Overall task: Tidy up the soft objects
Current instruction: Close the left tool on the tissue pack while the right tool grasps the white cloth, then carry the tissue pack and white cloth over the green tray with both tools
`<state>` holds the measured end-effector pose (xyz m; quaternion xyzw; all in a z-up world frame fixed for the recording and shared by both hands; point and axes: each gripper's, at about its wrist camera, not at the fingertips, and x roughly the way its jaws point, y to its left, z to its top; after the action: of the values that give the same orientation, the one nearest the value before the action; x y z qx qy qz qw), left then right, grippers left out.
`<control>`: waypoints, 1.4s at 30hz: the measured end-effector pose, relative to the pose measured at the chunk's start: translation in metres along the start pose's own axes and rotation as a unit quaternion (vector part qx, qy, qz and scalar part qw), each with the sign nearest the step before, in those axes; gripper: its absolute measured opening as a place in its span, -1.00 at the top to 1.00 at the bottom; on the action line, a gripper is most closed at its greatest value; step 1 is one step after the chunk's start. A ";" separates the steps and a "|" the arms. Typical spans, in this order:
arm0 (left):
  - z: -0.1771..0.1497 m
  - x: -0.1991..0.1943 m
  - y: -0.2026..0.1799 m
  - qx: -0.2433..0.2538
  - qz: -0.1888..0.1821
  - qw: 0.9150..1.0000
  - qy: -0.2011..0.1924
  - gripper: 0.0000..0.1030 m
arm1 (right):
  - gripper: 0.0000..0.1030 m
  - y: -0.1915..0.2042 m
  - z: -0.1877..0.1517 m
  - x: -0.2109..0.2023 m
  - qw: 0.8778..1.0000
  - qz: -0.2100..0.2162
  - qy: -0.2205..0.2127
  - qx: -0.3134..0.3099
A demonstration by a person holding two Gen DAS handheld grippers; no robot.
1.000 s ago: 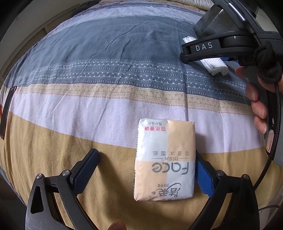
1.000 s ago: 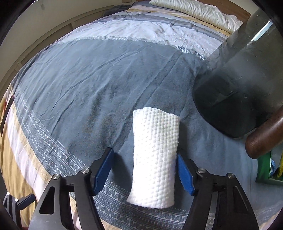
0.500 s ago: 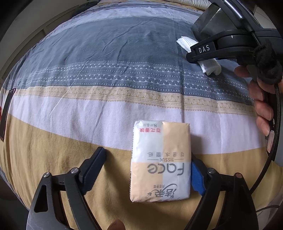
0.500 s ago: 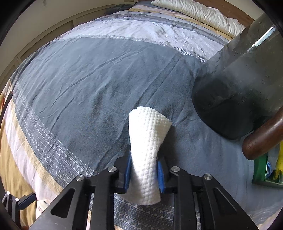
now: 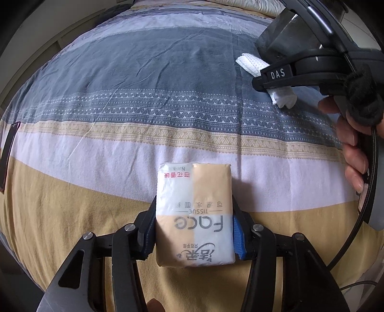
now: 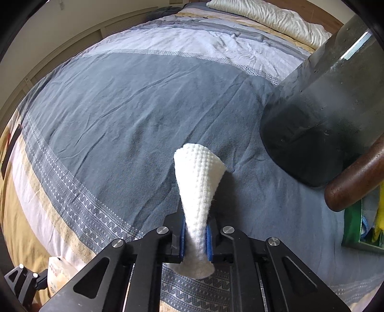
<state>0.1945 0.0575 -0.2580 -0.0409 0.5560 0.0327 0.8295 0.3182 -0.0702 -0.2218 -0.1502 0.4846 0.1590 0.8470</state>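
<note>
We see our left gripper [image 5: 194,231] closing on the tissue pack [image 5: 194,213], its blue pads [image 5: 237,236] already pressed against both long sides of the pack (the printed lettering reads upside down from here). The pack lies flat between the fingers on the tan band of the striped bedspread [image 5: 120,124], its far end reaching onto the pale lilac band just ahead of the fingertips.

Further ahead and to the right, our right gripper [image 5: 276,76] shows from the side, held by the right hand [image 5: 352,153], with the white towel [image 5: 252,63] sticking out past it over the blue-grey part of the bedspread.

From the right wrist view, our right gripper [image 6: 195,237] is squeezing in on the rolled white towel [image 6: 198,189], pinching its middle thin between the blue pads [image 6: 208,240]; the roll flares wide again ahead of the fingertips and its near end bulges out behind them. Ahead and to the right of this gripper stands a dark translucent bin [image 6: 319,120], touching a brown wooden rail [image 6: 355,184]. Low at the left the tissue pack [image 6: 58,271] and the left gripper [image 6: 26,280] peek in. A cream pillow [image 6: 268,16] lies far ahead.
</note>
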 end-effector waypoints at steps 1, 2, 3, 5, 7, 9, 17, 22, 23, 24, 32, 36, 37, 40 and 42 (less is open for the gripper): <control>0.000 -0.001 0.002 -0.002 -0.001 1.000 0.000 0.12 | 0.78 0.000 -0.001 -0.002 1.000 0.000 -0.001 -0.001; 0.001 -0.003 0.003 -0.003 0.000 1.000 0.000 0.12 | 0.78 0.001 -0.003 -0.005 1.000 0.001 -0.003 -0.003; 0.001 -0.007 0.007 -0.006 0.000 1.000 -0.001 0.12 | 0.78 0.003 -0.005 -0.007 1.000 0.002 -0.004 -0.005; 0.001 -0.011 0.009 -0.007 0.000 1.000 -0.003 0.12 | 0.79 0.005 -0.013 -0.014 1.000 0.001 -0.008 -0.009; 0.001 -0.016 0.009 -0.007 0.002 1.000 -0.005 0.12 | 0.79 0.004 -0.019 -0.021 1.000 0.000 -0.013 -0.007; 0.001 -0.021 0.009 -0.007 0.003 1.000 -0.006 0.12 | 0.79 0.001 -0.025 -0.028 1.000 -0.001 -0.017 -0.006; -0.002 -0.051 -0.004 0.011 0.010 0.999 -0.029 0.12 | 0.79 -0.020 -0.060 -0.080 0.999 -0.009 -0.053 0.011; -0.003 -0.074 -0.026 0.036 0.004 0.998 -0.050 0.12 | 0.79 -0.035 -0.089 -0.118 0.997 -0.013 -0.070 0.018; -0.003 -0.077 -0.030 0.040 0.002 0.998 -0.054 0.12 | 0.79 -0.039 -0.095 -0.127 0.997 -0.014 -0.074 0.020; -0.003 -0.080 -0.035 0.044 0.000 0.997 -0.057 0.12 | 0.79 -0.043 -0.102 -0.135 0.997 -0.016 -0.076 0.021; -0.004 -0.100 -0.076 0.081 -0.011 0.994 -0.076 0.12 | 0.79 -0.071 -0.147 -0.193 0.995 -0.038 -0.088 0.034; -0.001 -0.108 -0.094 0.100 -0.015 0.991 -0.087 0.12 | 0.79 -0.088 -0.171 -0.222 0.993 -0.044 -0.095 0.050; -0.002 -0.112 -0.100 0.106 -0.017 0.990 -0.090 0.12 | 0.79 -0.091 -0.177 -0.228 0.993 -0.047 -0.097 0.053; -0.001 -0.117 -0.114 0.117 -0.020 0.988 -0.096 0.12 | 0.79 -0.101 -0.194 -0.248 0.991 -0.055 -0.104 0.063; 0.002 -0.122 -0.127 0.127 -0.024 0.986 -0.102 0.12 | 0.79 -0.109 -0.204 -0.260 0.990 -0.060 -0.107 0.072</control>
<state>0.1624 -0.0697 -0.1401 0.0548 0.4668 -0.0537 0.8810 0.0806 -0.2843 -0.0843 -0.0994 0.3915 0.0878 0.9106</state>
